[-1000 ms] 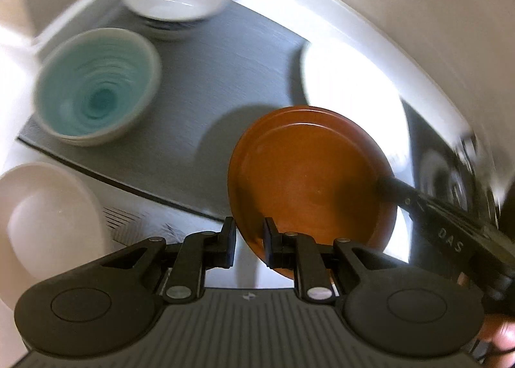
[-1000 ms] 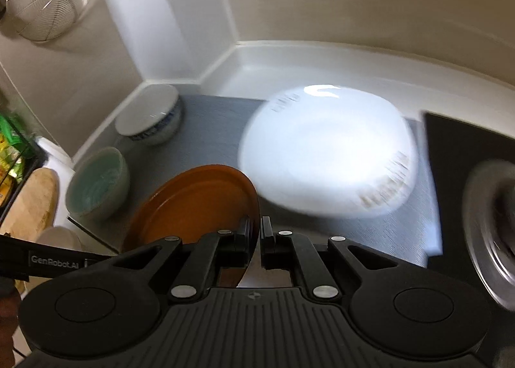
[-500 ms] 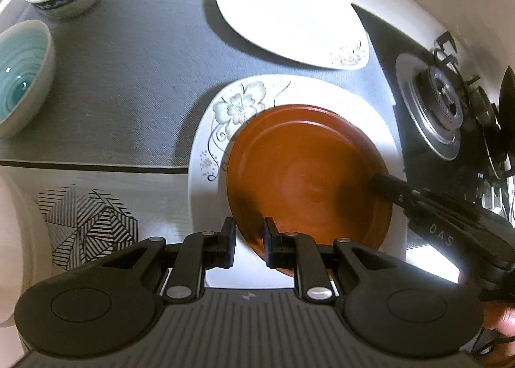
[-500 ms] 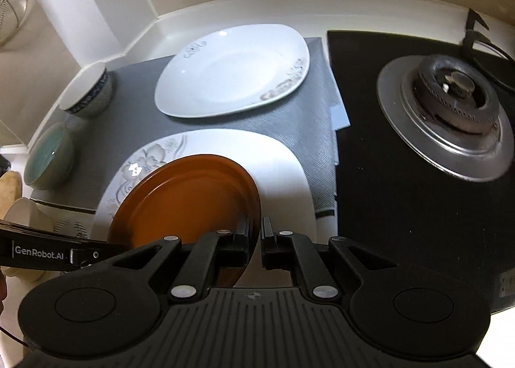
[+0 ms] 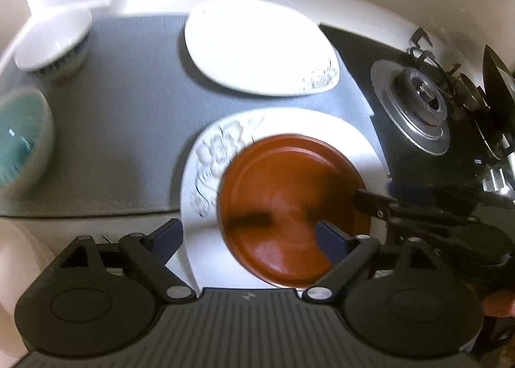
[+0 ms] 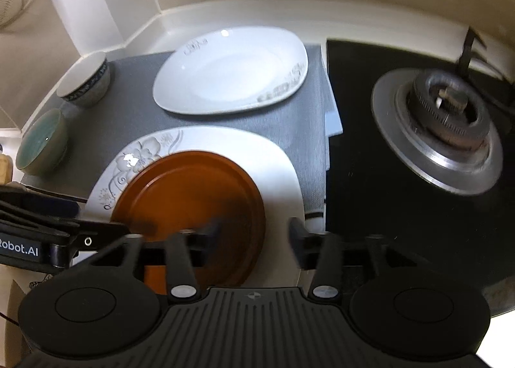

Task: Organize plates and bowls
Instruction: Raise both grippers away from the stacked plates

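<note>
2 grippers, my left (image 5: 248,236) and right (image 6: 254,233), jaws spread wide, holding nothing. Brown plate (image 5: 289,207) rests on floral plate (image 5: 338,130), off-centre toward me. Risk: finger snags rim, plate slides.

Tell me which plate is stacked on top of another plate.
The brown plate: it rests on the floral white plate. The other white plate lies alone on the grey mat.

White counter (image 6: 231,19) carries grey mat (image 6: 135,117), black hob (image 6: 370,175).
</note>
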`<state>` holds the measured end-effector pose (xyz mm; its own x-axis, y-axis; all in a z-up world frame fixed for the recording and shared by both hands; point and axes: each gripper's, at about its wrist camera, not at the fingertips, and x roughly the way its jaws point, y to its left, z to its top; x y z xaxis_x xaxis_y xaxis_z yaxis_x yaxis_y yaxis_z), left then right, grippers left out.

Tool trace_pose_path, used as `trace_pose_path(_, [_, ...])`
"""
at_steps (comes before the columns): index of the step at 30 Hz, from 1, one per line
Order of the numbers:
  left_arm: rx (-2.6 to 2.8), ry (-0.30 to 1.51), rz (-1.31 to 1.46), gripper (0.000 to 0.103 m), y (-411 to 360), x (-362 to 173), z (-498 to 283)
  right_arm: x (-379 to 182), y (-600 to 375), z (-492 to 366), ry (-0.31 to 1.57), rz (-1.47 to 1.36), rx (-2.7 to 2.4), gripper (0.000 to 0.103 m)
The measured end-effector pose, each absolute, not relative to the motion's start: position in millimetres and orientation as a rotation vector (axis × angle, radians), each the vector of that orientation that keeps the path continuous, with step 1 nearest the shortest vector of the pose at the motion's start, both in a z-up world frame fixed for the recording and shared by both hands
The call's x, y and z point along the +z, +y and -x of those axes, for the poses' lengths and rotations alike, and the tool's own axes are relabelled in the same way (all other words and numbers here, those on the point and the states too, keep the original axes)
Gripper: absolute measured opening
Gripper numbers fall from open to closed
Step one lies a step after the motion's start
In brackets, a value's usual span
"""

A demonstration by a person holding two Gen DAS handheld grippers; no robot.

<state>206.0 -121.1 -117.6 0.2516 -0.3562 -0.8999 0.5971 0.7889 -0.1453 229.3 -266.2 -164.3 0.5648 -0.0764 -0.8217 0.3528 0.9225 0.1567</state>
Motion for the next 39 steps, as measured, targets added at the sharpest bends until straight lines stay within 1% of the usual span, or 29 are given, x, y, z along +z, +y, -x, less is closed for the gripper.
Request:
trace_pose_path(2, [-0.645,1.123,-0.241,0.099,-118,-112,-205,-157,-264,-226,0.933,-0.305,-0.264,0.064])
trace_pose_path(4, [-0.628,1.096,-0.224,0.099,-113,-106,-203,-150,-261,-222,0.934,-0.304,-0.269,0.066])
trace_pose_path(6, [-0.615,1.069,-0.207,0.102,-106,-99,-200,-144,-258,-219,0.946,-0.312,-0.271,0.069])
trace_pose_path(14, [-0.582,0.944,-0.127,0.103,-63,-65,-183,-121,-222,-220,0.988,-0.258,-0.202,0.074])
trace_pose_path(19, [-0.547,0.891,-0.102,0.103,-38,-51,-172,-110,-202,-221,0.987,-0.223,-0.179,0.074])
trace_pose_path(25, [-0.544,0.869,-0.088,0.103,-21,-46,-162,-103,-184,-215,0.993,-0.204,-0.171,0.075])
trace_pose_path(31, [-0.548,0.877,-0.086,0.103,-15,-48,-158,-103,-172,-211,0.995,-0.199,-0.166,0.075])
trace_pose_path(39, [-0.581,0.852,-0.127,0.103,-24,-43,-155,-100,-181,-202,0.961,-0.24,-0.216,0.075])
